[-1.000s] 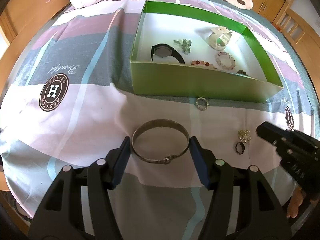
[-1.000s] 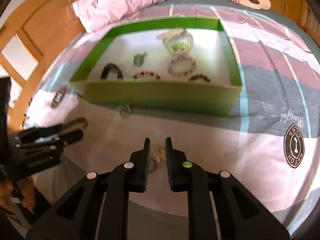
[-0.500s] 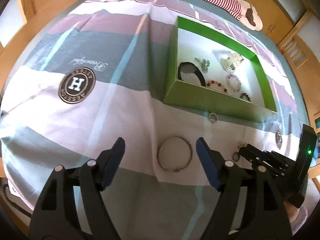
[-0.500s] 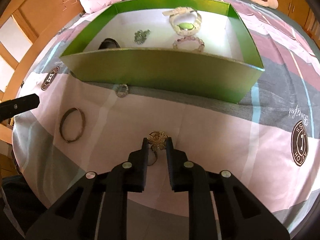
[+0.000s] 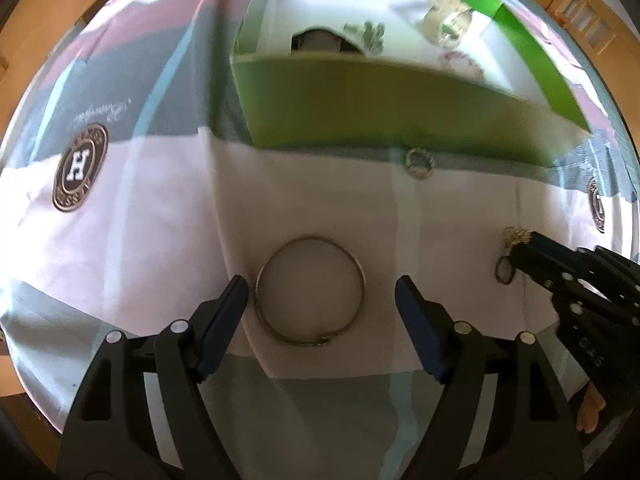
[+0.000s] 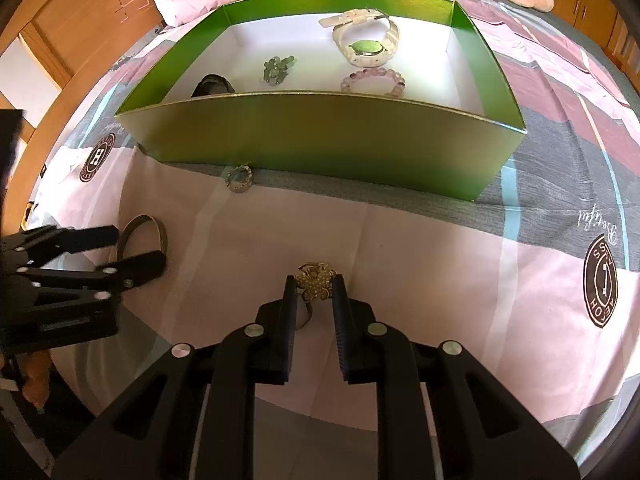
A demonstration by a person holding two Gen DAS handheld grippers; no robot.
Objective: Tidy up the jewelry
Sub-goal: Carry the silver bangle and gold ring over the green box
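L gripper (image 5: pixel 322 294): jaws apart, straddling bangle (image 5: pixel 310 290), pads not touching it; have just been closing after a brief widening, bangle between them

L change: vs 0.5 s ago cam sits lower, bangle fills more of view; descent for grasp, in my reading

R gripper (image 6: pixel 314 292): narrow gap, clamped on gold flower ring (image 6: pixel 315 285); same vs 1 s ago

Box (image 6: pixel 320 136): green, 12 o'clock of both grippers; holds watches + bead bracelets

Loose: sparkly ring (image 6: pixel 239 178) just by box front wall, 11 o'clock of R gripper; dark ring (image 5: pixel 505 271) by R fingertips

Meaning: bangle + flower ring not yet boxed; next likely close L, lift both
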